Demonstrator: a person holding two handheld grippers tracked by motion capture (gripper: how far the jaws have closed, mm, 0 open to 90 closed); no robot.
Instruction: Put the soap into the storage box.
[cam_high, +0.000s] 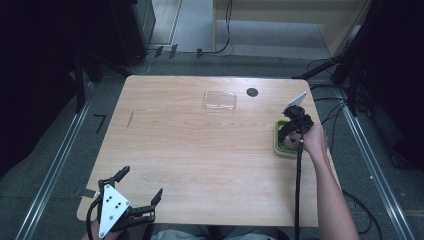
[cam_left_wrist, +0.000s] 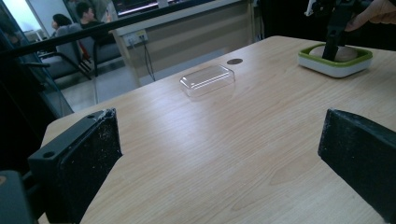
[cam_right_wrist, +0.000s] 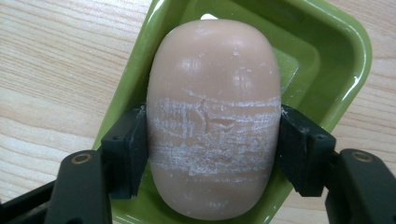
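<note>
- Nearest the person, the left gripper (cam_high: 141, 187) sat over the table's (cam_high: 200, 160) near left corner with its jaws spread wide and nothing between them. It had bare wood ahead of it in the left gripper view.
- Over at the right edge, about halfway back, the right gripper (cam_high: 289, 136) pointed down into the green soap dish (cam_right_wrist: 348, 51). Its jaws were pinching the bar of soap (cam_right_wrist: 214, 116) across its short width, pads flat on both long sides.
- So the soap was lying in the dish, clamped around its lower middle.
- Handling guess: the bar looked stiff and fairly light, but smooth and rounded, so probably slick. The whitish scuff marks across the middle suggested a surface that scrapes easily, so squeezing harder would likely just gouge it.
- The waist grip looked like the sensible spot, since the rounded ends would probably squirt out of the pads.
- The dish's raised rim hugged the bar on the sides, so a straight lift seemed safer than dragging sideways. The dish looked light enough to come along or tip.
- The dish sat right by the right edge, so there was little margin that way, while the middle was wide open.
- Farther back, the clear plastic lid (cam_high: 220, 100) lay near the far edge, with a small dark disc (cam_high: 252, 92) just right of it, both well apart from the dish.
</note>
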